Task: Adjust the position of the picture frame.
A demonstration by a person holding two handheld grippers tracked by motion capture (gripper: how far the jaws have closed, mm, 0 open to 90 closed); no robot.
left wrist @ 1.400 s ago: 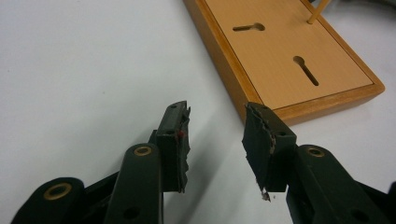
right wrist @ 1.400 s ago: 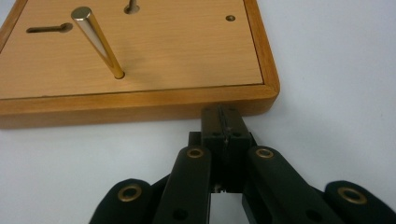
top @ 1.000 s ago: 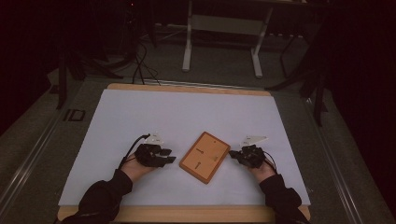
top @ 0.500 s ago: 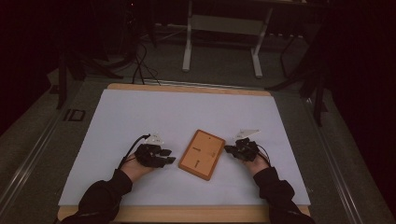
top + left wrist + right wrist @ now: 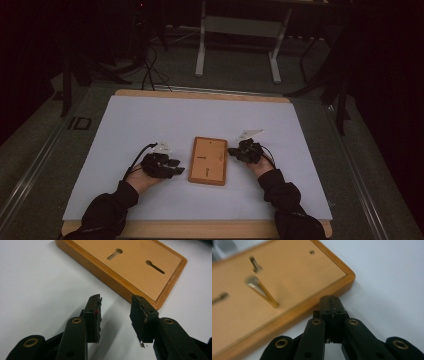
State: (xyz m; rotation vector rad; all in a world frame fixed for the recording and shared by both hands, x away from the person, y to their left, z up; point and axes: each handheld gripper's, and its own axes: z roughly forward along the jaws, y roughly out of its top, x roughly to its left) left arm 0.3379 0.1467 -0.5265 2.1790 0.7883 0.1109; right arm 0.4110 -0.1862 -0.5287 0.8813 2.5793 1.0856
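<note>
Wooden board (image 5: 209, 160) flat | left gripper (image 5: 116, 312) apart | right gripper (image 5: 332, 305) closed, empty

Room dark. Grey floor (image 5: 235, 82) behind table; white metal stand legs (image 5: 201, 47) upright there. Black cables (image 5: 150, 60) trail at left.
</note>
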